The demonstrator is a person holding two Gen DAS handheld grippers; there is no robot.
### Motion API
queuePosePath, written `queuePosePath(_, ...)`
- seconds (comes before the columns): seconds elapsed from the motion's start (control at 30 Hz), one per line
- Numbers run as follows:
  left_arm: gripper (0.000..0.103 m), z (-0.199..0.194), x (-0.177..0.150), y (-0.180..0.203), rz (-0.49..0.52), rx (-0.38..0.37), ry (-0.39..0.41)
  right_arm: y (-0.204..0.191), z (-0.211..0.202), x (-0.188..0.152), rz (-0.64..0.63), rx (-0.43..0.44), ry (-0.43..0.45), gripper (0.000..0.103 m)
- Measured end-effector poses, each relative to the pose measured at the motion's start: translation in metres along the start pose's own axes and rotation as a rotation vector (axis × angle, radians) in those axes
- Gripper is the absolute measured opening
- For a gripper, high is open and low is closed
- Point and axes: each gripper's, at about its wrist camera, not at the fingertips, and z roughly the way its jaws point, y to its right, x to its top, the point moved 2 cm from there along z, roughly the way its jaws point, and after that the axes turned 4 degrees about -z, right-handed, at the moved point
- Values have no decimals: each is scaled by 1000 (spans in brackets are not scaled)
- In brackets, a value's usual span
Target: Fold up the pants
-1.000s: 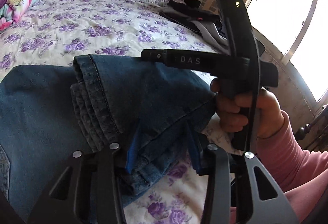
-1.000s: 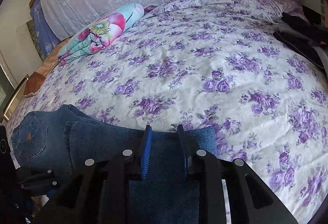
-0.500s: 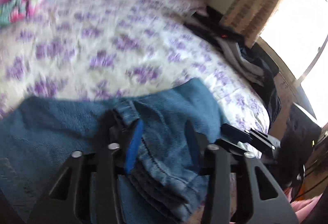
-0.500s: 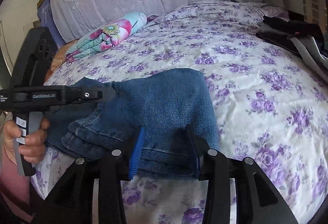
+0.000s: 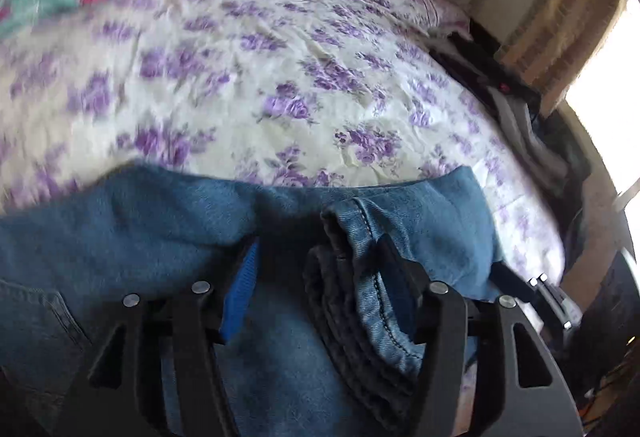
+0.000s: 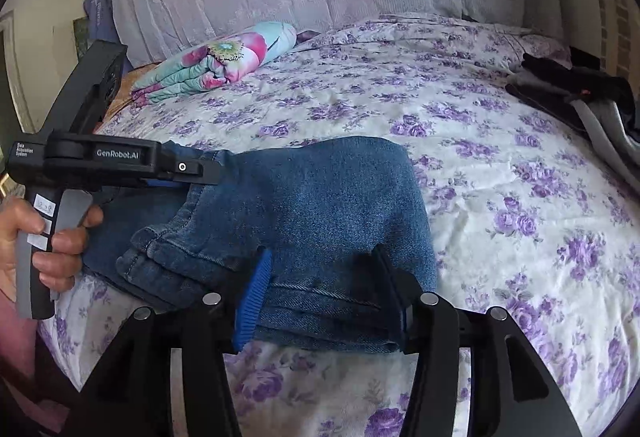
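The folded blue jeans [image 6: 320,205] lie on the near part of the bed [image 6: 500,197], hems stacked toward the left. The right tool [image 6: 324,289] stands spread wide at the jeans' near edge, gripping nothing. The left tool [image 5: 320,269] is also wide apart over the denim, the hem layers lying loose between its fingers. A floral bundle [image 6: 216,61] sits far left, dark clothes [image 6: 580,97] far right.
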Motion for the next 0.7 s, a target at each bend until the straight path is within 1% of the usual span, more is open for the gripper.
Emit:
queuePosePath(0.03, 57, -5, 1, -3, -25, -15, 0, -1, -4, 4, -1, -1, 6, 52)
queuePosePath(0.07, 57, -12, 3, -3, -35, -18, 10, -2, -9, 9, 12, 29, 23, 52)
queuePosePath(0.13, 59, -32, 5, 0, -9, -9, 78, -9, -18, 19, 20, 107, 75, 54)
queuePosePath(0.17, 62, -42, 6, 1, 4, -1, 102, -13, -19, 22, 6, 115, 88, 60)
queuePosePath(0.2, 70, -55, 6, 0, 15, 17, 141, -18, -17, 24, -12, 104, 91, 63)
queuePosePath(0.23, 76, -66, 6, -3, 18, 39, 179, -21, -12, 22, -25, 83, 75, 66)
queuePosePath(0.27, 78, -77, 5, -8, 18, 62, 212, -23, 4, 17, -36, 56, 8, 66)
queuePosePath(0.3, 83, -88, 3, -15, 19, 102, 241, -23, 17, 10, -36, 42, -37, 67)
queuePosePath(0.33, 84, -94, 2, -21, 17, 134, 253, -24, 19, 7, -40, 28, -22, 67)
queuePosePath(0.4, 84, -112, -5, -40, 2, 187, 277, -32, 10, 11, -77, -8, -11, 67)
queuePosePath(0.43, 86, -124, -8, -50, -12, 203, 292, -34, 4, 15, -81, -12, 1, 67)
queuePosePath(0.47, 89, -134, -11, -59, -23, 220, 307, -38, -6, 19, -79, -1, 37, 67)
queuePosePath(0.5, 96, -151, -15, -72, -42, 264, 335, -43, -14, 23, -79, 13, 72, 69)
queuePosePath(0.53, 97, -162, -17, -81, -54, 302, 361, -49, -21, 28, -82, 24, 106, 73)
queuePosePath(0.57, 97, -177, -21, -94, -72, 360, 395, -55, -25, 32, -83, 27, 129, 74)
queuePosePath(0.6, 98, -186, -23, -103, -86, 396, 413, -63, -28, 36, -85, 42, 146, 74)
queuePosePath(0.67, 99, -207, -30, -125, -131, 465, 442, -84, -29, 43, -100, 106, 162, 74)
queuePosePath(0.7, 99, -214, -33, -135, -155, 485, 447, -94, -30, 47, -110, 131, 168, 74)
